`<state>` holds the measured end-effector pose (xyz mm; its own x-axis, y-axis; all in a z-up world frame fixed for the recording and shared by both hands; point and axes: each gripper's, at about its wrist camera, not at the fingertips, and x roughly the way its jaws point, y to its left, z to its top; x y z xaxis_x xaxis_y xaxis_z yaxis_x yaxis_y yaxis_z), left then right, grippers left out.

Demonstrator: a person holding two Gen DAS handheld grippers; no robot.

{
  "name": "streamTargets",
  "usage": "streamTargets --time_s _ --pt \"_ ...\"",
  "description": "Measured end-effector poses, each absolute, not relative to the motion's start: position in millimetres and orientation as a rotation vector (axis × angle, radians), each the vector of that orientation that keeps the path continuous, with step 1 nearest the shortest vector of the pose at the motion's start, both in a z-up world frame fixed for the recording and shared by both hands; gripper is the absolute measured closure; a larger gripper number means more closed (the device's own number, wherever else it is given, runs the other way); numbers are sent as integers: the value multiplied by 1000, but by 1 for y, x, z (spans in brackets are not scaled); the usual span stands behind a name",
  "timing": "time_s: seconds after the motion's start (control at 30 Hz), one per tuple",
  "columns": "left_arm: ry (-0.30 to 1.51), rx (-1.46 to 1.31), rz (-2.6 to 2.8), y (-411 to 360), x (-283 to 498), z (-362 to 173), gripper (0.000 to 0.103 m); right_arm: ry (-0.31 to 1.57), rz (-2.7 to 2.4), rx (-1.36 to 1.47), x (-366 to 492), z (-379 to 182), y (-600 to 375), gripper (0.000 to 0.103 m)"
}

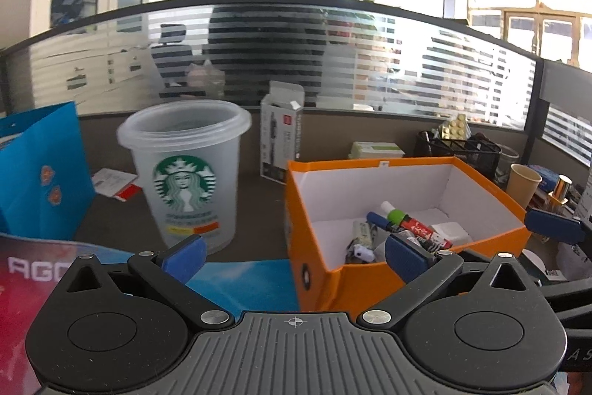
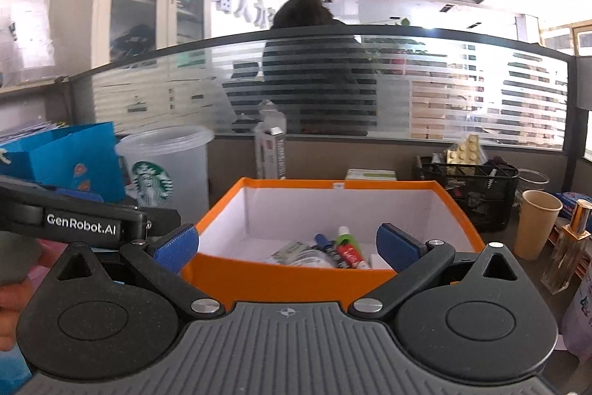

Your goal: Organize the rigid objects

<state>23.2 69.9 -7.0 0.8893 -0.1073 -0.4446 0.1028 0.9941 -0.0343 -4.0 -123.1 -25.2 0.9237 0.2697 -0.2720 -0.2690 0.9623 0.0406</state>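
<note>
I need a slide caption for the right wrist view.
Open right gripper faces an orange box of small items.

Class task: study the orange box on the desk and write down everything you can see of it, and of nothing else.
The open-topped orange cardboard box has white inner walls and no lid in view. It stands upright on the dark desk, right of the clear plastic cup with a green logo. Inside, on its floor, lie small items: a blue marker, a green-capped tube and some white packets. A small round mark shows on its left outer wall. Neither gripper touches it; both stand open before it.
</note>
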Motion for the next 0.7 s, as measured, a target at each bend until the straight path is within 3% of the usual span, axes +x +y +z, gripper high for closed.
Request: streamTargets --time_s 0.7 --pt "433 -3 -126 68 9 -1 0 269 249 21 -17 -20 -126 0"
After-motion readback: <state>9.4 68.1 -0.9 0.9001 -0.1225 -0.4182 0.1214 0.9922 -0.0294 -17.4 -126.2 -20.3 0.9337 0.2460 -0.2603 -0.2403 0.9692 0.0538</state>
